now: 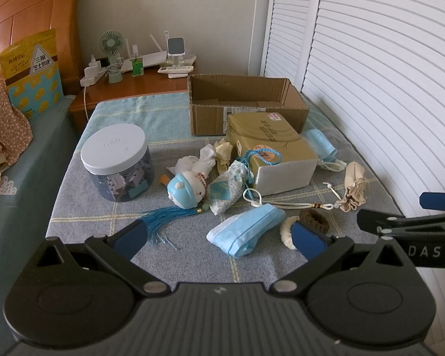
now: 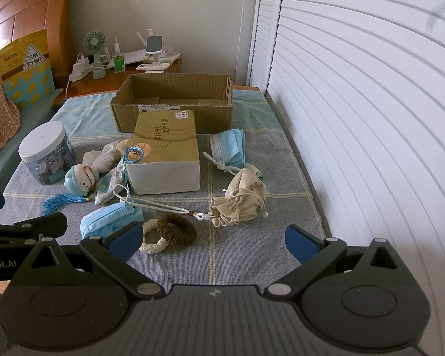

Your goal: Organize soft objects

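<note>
Black hand-held gripper [image 1: 219,241], blue pads [image 1: 307,238]

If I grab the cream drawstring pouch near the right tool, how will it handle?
The cream drawstring pouch looks like slumped, gathered cloth, so it will probably squash and sag. Its long cord would likely trail and may snag the brown hair tie.

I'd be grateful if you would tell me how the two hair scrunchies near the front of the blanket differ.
The brown scrunchie is dark, thick and fuzzy; the cream scrunchie is pale, thinner and smoother. The brown scrunchie overlaps the cream one. In the left wrist view the left gripper's pad hides part of the cream scrunchie, the brown scrunchie less so. Both are soft fabric rings lying flat on the blanket.
</note>
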{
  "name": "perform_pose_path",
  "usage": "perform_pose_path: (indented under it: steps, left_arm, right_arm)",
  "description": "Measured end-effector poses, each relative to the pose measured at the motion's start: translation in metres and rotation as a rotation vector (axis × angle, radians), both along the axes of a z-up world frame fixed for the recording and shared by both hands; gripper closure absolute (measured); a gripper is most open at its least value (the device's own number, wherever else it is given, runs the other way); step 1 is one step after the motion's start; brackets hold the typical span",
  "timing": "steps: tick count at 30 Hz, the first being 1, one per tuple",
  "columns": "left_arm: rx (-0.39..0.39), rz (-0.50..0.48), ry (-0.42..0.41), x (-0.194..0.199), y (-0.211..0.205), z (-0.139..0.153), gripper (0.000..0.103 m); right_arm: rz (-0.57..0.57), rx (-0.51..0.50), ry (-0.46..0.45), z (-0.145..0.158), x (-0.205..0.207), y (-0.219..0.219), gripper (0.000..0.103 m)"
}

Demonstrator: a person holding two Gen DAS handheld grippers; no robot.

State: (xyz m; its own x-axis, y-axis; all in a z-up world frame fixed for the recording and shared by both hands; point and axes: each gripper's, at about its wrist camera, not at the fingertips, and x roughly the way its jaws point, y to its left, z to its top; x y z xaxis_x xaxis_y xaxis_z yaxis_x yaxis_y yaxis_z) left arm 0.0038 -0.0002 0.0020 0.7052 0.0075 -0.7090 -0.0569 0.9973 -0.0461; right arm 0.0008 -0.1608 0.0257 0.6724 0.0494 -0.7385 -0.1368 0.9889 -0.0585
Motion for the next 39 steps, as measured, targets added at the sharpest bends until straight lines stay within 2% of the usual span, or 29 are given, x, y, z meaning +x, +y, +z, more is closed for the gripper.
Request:
perform_pose_path:
  steps: [25, 39]
  left_arm:
    - [-0.002, -0.001, -0.006, 0.0002, -0.0004, 0.0007, 0.001]
    - [0.001, -0.032, -0.034, 0.0031, 0.0003, -0.0025, 0.001]
  right_arm:
    - [0.000, -0.001, -0.002, 0.0000, 0.0000, -0.0002, 0.000]
    - [0.015, -0.015, -0.015, -0.0025, 0.0028, 0.0005, 0.000]
